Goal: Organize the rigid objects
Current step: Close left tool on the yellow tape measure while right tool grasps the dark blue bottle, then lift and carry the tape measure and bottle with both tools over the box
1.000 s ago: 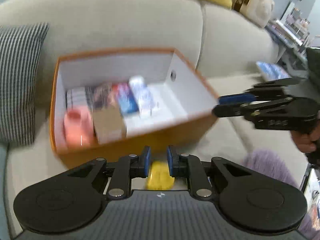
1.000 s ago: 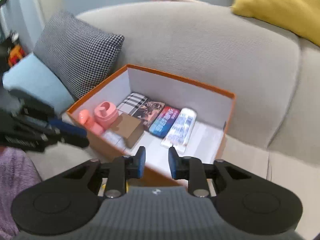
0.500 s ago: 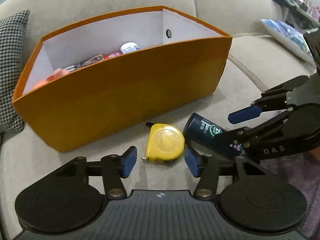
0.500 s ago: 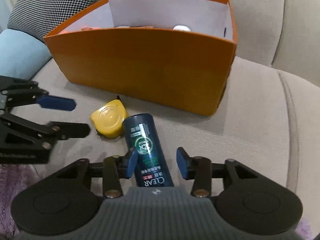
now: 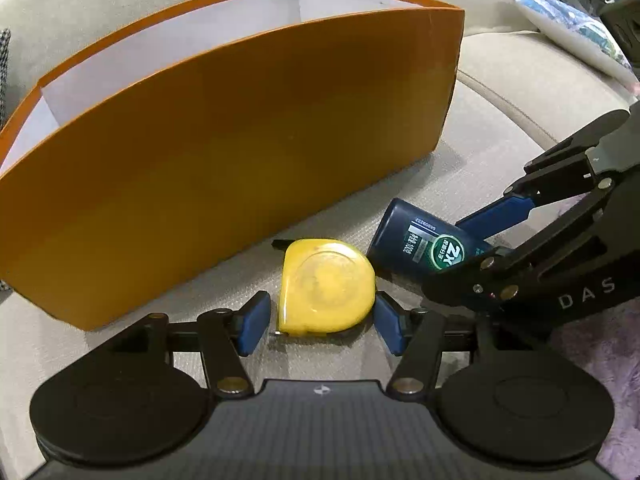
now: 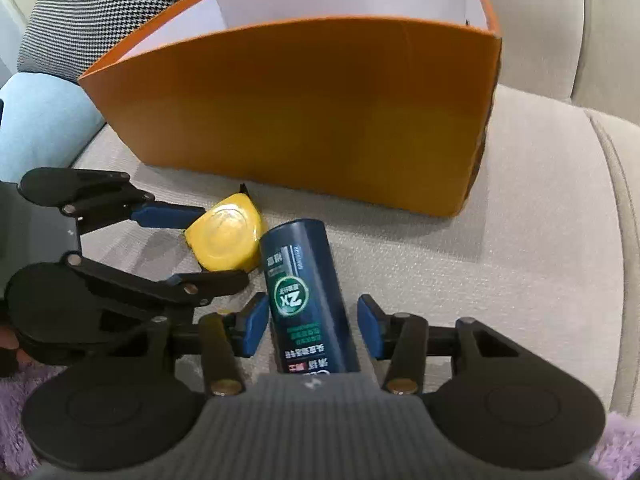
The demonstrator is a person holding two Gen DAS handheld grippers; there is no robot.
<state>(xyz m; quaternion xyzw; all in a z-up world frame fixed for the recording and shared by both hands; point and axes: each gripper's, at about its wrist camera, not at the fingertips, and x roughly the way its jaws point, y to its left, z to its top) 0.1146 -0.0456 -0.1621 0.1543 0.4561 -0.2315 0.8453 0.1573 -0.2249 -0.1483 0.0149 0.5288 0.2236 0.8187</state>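
Left gripper [image 5: 318, 320] spread wide, straddling the yellow tape measure [image 5: 326, 288] flat on the sofa seat [image 6: 520, 240]; no contact visible, nothing held. Right gripper [image 6: 313, 326] likewise wide around the dark blue bottle [image 6: 308, 296] lying beside it, pads clear. Both sit just before the orange box [image 5: 240, 140], probably staged for it.

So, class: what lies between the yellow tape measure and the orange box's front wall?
Only bare sofa cushion separates tape measure from orange box, in both wrist views.
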